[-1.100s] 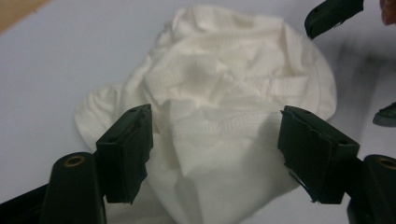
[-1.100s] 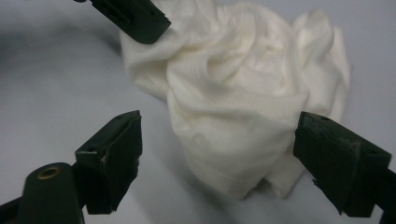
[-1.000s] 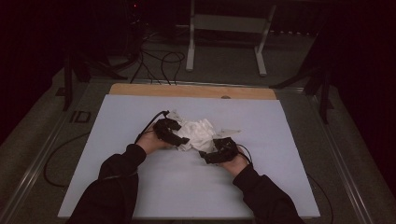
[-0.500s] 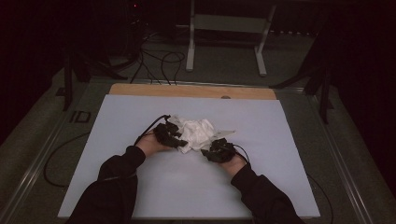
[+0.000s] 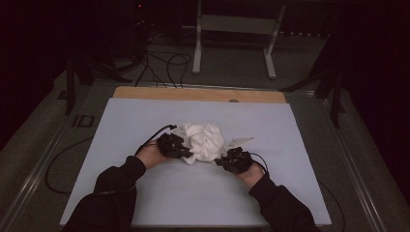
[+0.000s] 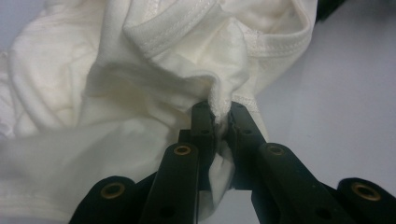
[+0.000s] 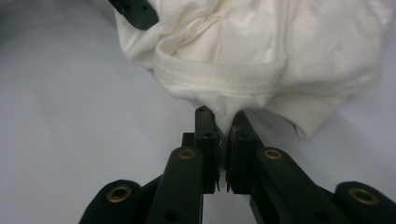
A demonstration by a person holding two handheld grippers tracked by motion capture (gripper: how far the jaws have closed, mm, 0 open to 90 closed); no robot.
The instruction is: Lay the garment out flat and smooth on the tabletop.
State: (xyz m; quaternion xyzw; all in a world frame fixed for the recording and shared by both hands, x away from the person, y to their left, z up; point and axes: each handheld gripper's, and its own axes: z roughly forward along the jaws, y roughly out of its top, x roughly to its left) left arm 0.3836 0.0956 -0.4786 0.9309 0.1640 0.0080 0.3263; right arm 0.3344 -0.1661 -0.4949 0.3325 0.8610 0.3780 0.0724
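Surface (image 5: pixel 145 193): a pale, plain board on a wooden-edged table, dim room around it; cables and a metal stand lie on the floor beyond.
Garment (image 5: pixel 205 142): a crumpled white knit piece, bunched into a rounded heap near the middle of the surface, between the two hands. Ribbed, stitched hems curl across it in both gripper views; probably a T-shirt or undershirt, though the heap is too bunched to be sure.
Garment's flat part: a thin flap of it reaches out to the right on the surface, past the right hand.
Left claw (image 6: pixel 222 122): pressed together on a pinch of white fabric at a stitched edge; a fold of cloth bulges out below the tips. Its jaws have just been closing, with the cloth between them.
Right claw (image 7: pixel 223 125): clamped on a small fold just under a ribbed hem, tips nearly together. Its jaws have likewise just been closing on cloth.
Left hand (image 5: pixel 157 152): at the heap's left side.
Right hand (image 5: pixel 246 169): at its lower right side.
Change from a second ago: both claws sat wider at the heap's flanks; now each grips it, and the heap looks more gathered.
Writing: none readable on the cloth.
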